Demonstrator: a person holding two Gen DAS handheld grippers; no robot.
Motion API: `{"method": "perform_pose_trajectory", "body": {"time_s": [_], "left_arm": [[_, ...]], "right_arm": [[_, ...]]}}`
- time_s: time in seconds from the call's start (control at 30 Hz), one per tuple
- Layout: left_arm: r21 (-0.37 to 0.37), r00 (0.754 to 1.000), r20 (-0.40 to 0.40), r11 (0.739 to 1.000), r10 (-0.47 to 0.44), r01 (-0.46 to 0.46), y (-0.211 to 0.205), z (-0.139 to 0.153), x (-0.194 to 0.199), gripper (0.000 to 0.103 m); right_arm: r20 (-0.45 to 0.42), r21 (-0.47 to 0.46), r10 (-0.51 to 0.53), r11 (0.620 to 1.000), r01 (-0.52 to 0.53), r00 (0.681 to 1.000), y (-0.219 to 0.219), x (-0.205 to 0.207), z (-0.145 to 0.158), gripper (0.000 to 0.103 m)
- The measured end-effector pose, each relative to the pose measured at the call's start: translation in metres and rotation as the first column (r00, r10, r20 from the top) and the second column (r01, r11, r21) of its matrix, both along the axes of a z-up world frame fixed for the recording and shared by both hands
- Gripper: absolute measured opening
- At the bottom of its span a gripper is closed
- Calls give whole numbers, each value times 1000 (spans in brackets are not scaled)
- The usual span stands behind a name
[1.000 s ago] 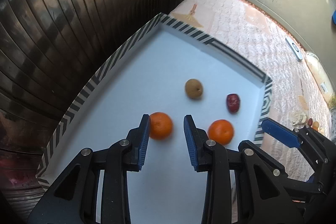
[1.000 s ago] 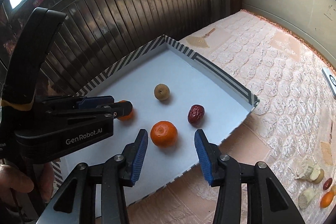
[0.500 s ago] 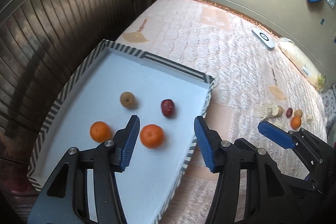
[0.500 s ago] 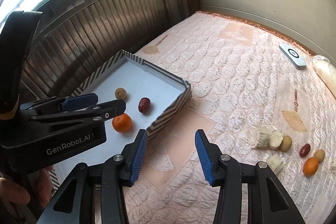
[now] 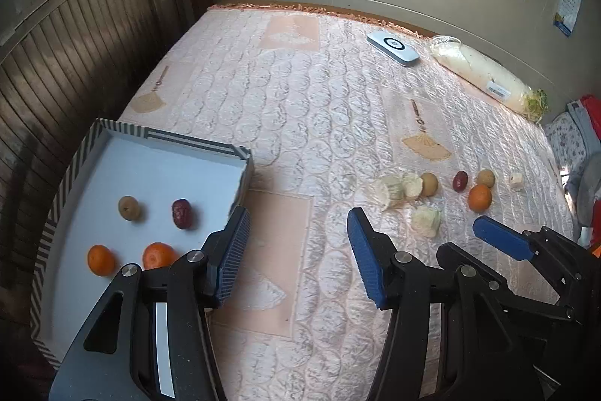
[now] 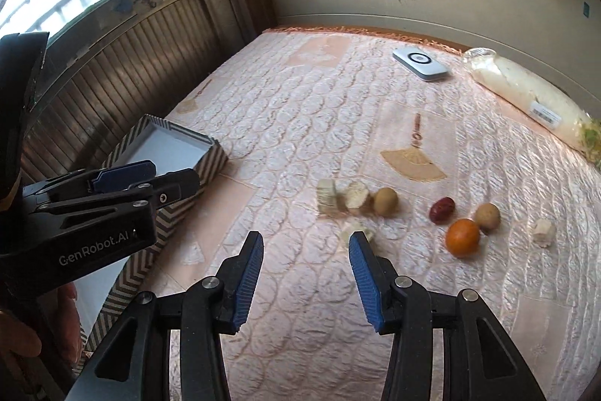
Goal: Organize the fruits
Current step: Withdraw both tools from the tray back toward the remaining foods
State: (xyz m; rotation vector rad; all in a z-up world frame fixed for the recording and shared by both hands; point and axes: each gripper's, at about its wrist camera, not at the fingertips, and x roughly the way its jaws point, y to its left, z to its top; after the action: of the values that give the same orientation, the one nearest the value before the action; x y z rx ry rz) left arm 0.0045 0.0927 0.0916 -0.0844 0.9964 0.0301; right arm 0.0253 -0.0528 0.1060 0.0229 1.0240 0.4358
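Quilted pink bed carries a striped tray at its left edge, holding two oranges, a date and a brown fruit. Loose fruit (orange, date, brown ones) lies well apart, toward the right. Left gripper and right gripper – jaws parted, both empty.

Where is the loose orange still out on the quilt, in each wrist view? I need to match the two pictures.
Left wrist: loose orange at right of centre, just below a brown round fruit.
Right wrist: it sits right of centre, beyond the right tool's fingertip.
Shared landmark: the red date, up-left of the orange.
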Motion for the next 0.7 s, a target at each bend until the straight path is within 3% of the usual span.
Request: {"method": "perform_pose_trajectory", "body": {"time_s": [0.13,0.3,0.53,0.7], "left_arm": [[-45,1000,-13,999,-27,27,-15,-6,6,54],[-43,998,-27,998,-56,55,-35,-14,13,54],[50,993,-64,994,-96,99,-62,-25,19,54],[-12,985,-82,989,-151,150,-79,-29,20,54]], "right_arm": [[-12,-2,-63,998,63,998,-31,-2,-3,46],[-24,-10,-125,992,124,992,-65,-5,-9,46],[-47,-14,-178,984,178,983,-96,-9,-18,46],[-54,-12,-188,982,188,981,-107,-9,-21,46]]}}
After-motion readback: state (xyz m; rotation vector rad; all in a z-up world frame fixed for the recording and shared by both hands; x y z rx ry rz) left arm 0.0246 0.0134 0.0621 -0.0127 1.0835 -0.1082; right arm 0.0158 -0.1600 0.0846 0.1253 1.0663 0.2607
